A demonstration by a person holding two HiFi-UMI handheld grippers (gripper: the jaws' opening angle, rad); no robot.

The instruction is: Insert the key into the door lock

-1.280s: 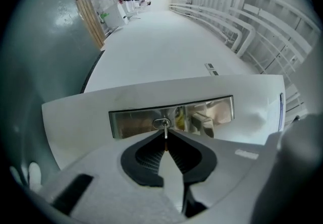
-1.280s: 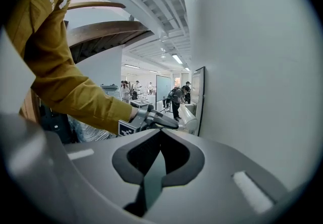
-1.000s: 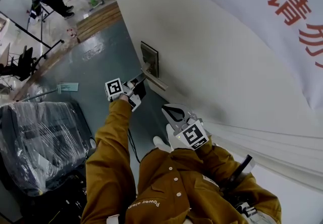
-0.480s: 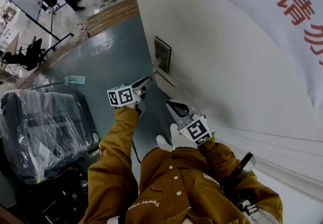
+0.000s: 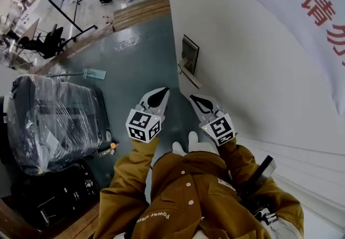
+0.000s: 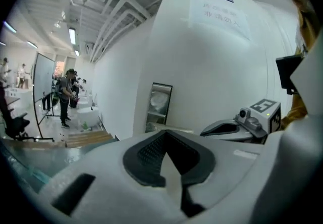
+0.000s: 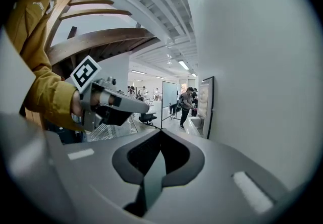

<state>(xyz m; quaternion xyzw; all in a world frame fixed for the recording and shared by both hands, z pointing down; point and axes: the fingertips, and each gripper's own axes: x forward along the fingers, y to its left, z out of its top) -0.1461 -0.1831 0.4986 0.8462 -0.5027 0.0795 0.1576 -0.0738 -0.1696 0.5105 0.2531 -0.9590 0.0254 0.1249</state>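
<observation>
**Both grippers held clear of the door lock**

Your left gripper (image 5: 163, 91) and right gripper (image 5: 192, 97) are closed tight on nothing, side by side and near the dark rectangular metal lock plate (image 5: 190, 53) and slim silver lever handle (image 5: 190, 76) on the white door (image 5: 242, 71). The key is too small to make out at the lock.

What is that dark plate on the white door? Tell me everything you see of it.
The lock plate is a tall, dark-rimmed rectangle with a shiny metal face, fixed flat on the white door. A slim pale lever handle juts from its lower part. The left claw and right claw both hang clear of it.
</observation>
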